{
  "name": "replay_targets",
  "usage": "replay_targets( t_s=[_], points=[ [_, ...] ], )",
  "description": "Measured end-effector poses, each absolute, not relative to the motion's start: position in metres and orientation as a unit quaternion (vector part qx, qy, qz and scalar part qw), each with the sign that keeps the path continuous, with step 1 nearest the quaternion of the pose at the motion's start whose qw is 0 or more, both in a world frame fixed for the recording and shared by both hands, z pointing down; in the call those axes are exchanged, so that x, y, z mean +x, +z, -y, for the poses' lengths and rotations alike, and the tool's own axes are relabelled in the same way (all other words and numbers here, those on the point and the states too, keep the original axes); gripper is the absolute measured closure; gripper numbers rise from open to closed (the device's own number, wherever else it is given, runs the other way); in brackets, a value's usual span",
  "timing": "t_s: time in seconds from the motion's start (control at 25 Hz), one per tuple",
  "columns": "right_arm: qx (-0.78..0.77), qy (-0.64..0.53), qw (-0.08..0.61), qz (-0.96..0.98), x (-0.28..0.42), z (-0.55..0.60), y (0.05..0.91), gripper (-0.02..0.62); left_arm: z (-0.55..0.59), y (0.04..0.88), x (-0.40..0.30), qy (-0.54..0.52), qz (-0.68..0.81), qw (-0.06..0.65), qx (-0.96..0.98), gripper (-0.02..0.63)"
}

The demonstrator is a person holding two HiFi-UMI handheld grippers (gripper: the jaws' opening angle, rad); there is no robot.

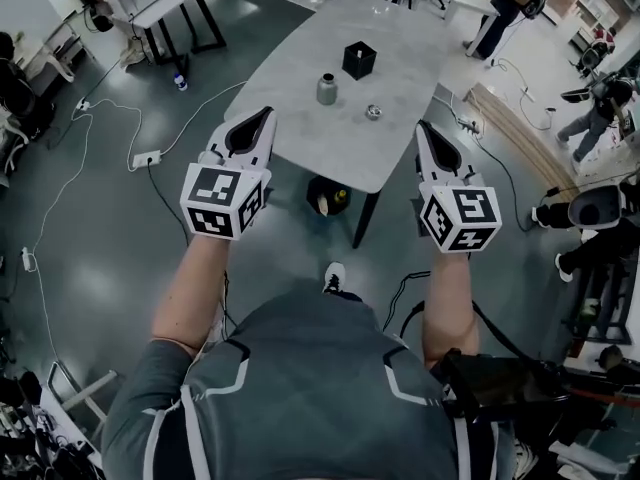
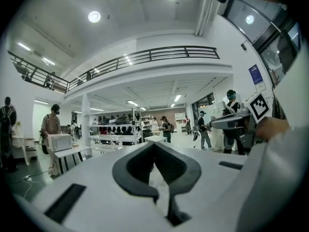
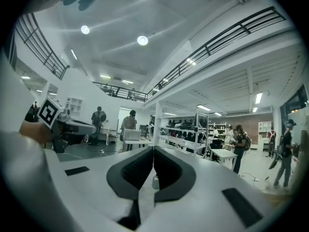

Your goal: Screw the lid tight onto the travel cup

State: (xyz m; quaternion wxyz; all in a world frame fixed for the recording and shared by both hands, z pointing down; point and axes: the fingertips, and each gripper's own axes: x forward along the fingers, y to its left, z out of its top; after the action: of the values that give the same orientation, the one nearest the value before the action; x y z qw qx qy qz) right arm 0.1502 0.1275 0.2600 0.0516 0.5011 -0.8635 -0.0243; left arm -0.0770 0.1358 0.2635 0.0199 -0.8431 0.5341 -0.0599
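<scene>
This looks like a large research lab or workshop hall: a polished grey floor with a power strip lying on it, a white work table, stocked shelving, a railed mezzanine, ceiling lights, and people carrying what may be recording gear.

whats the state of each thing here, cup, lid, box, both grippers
travel cup: upright on the table, no lid on it
lid: lying flat on the table, apart from the cup, to its right
black box: standing on the table beyond the cup
left gripper: jaws together, empty, held in the air
right gripper: jaws together, empty, held in the air
</scene>
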Motion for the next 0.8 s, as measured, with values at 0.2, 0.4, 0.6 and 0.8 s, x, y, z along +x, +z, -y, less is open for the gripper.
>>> replay_targets(
  t_s=[0.2, 0.4, 0.6, 0.8],
  points=[
    [0.491, -0.02, 0.05, 0.87, 0.176, -0.078, 0.265, 0.568, -0.093, 0.263, -0.044, -0.063, -0.516, 0.038, -0.853, 0.597],
    [0.479, -0.021, 0.049, 0.876, 0.199, -0.049, 0.267, 0.568, -0.058, 0.269, -0.026, -0.062, -0.53, 0.017, -0.846, 0.597],
    [0.476, -0.012, 0.044, 0.878, 0.211, -0.023, 0.275, 0.568, -0.028, 0.276, -0.018, -0.07, -0.532, 0.01, -0.844, 0.597],
    [0.483, -0.006, 0.059, 0.874, 0.209, 0.01, 0.284, 0.568, 0.007, 0.283, -0.019, -0.074, -0.521, 0.003, -0.85, 0.597]
  ],
)
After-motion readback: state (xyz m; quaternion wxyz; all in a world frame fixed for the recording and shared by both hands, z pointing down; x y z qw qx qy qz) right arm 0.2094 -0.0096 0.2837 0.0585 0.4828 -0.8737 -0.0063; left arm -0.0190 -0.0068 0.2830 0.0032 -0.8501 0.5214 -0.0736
